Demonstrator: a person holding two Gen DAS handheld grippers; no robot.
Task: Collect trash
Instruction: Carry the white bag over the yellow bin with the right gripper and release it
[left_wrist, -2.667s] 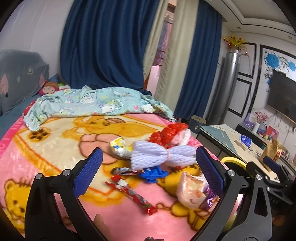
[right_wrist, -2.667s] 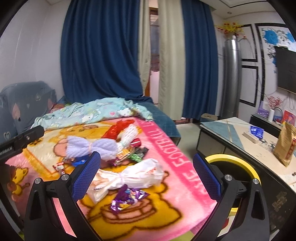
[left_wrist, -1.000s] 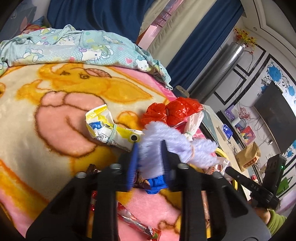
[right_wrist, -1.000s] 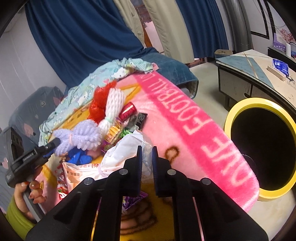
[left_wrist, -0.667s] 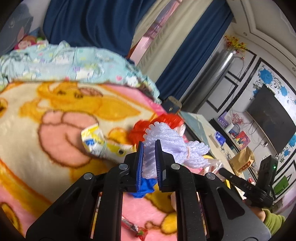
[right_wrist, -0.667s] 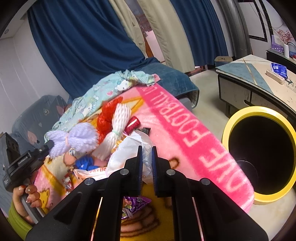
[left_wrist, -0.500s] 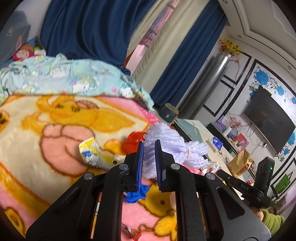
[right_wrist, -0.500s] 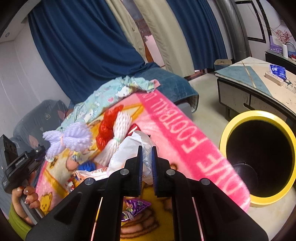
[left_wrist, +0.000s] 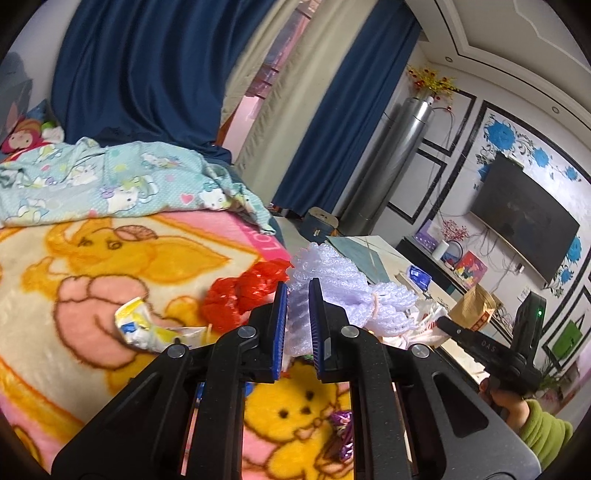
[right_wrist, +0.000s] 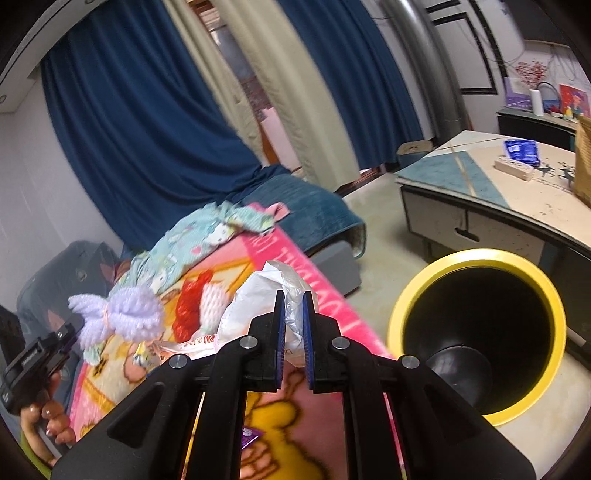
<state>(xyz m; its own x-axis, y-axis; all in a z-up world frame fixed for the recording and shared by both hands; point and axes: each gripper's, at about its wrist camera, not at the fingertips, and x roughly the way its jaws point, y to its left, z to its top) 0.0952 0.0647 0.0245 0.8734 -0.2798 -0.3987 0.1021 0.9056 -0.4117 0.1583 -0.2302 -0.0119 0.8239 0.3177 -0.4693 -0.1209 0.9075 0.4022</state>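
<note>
Left gripper (left_wrist: 297, 295) clamped on lavender foam fruit net (left_wrist: 340, 291), lifted above cartoon fleece blanket (left_wrist: 110, 266); lower net hidden between blue pads. Right gripper (right_wrist: 291, 306) pinched on crinkled white plastic bag (right_wrist: 258, 299), tail cut off behind fingers. Beyond, round yellow-rimmed black bin (right_wrist: 476, 343) on floor.

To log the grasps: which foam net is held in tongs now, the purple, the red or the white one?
The purple foam net, clamped in the left tongs above the blanket; the red and white ones lie there.
</note>
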